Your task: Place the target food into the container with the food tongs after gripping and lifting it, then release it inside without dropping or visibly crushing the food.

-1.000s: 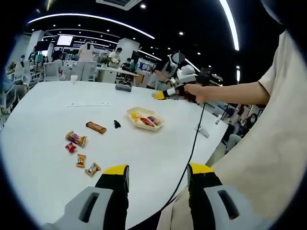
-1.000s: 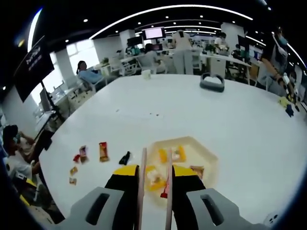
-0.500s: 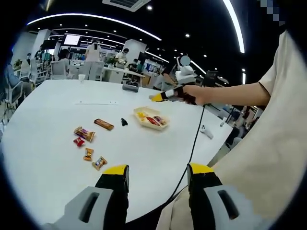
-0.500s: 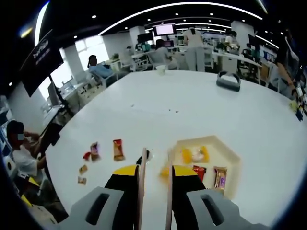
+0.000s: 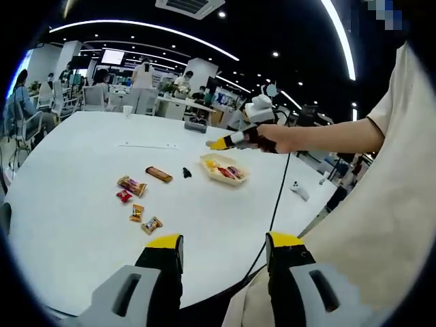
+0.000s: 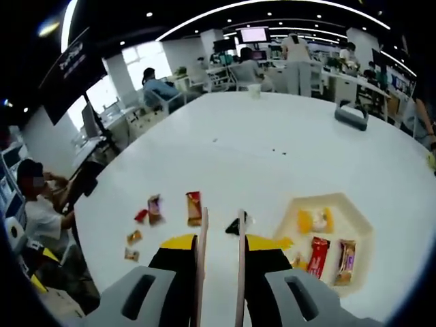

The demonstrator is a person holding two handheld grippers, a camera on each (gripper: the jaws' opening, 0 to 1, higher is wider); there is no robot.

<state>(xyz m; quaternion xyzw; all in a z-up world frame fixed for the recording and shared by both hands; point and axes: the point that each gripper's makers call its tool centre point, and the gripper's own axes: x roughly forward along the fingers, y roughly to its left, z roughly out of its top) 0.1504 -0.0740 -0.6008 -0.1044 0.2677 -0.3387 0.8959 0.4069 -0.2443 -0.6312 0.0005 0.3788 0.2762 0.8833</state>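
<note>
White table [image 6: 286, 136] everywhere, and the snacks sit in a loose row on it. Going left to right in the right gripper view: a few small wrapped candies [image 6: 133, 237] off to the left of the tongs [image 6: 220, 231], then a red one [image 6: 141, 216], a bigger wrapper [image 6: 154, 204], and a brown bar [image 6: 194, 207] just left of the tong tips. The tongs are narrow with nothing between the blades, clamped in the right gripper [image 6: 219, 248]. A small black thing [image 6: 236, 223] sits right at the tips. The tray [image 6: 361, 235] is off to their right, already holding a few snacks. In the left gripper view the left gripper [image 5: 223, 246] hangs with its jaws apart, holding nothing, well back from the tongs.
</note>
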